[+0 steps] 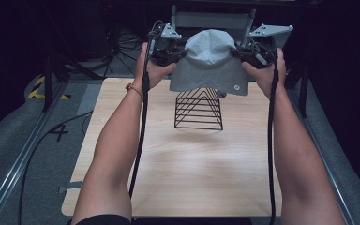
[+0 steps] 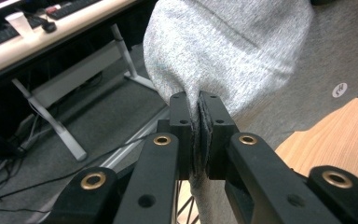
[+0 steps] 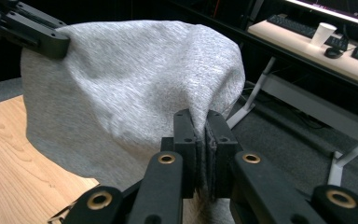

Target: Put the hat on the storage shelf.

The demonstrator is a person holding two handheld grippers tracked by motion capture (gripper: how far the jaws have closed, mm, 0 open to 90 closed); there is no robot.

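Grey hat (image 1: 209, 61) hangs stretched between left tool (image 1: 180, 55) and right tool (image 1: 236, 52), both clamped on its edges, above the wire rack (image 1: 199, 110)

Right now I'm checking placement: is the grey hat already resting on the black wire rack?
No. In the high view the grey hat hangs above the black wire rack, stretched between both grippers.

A black wire rack (image 1: 198, 110) is set upright on the light wooden table (image 1: 178, 173), near its far edge and about midway between its left and right edges. Beyond the table, a long desk (image 2: 51, 35) on white legs is seen, on which a white paper cup (image 3: 324, 32), a dark mouse (image 3: 333, 52) and keyboards (image 3: 291, 24) are placed. Loose cables (image 2: 9, 179) are spread over the grey floor (image 2: 102, 121).
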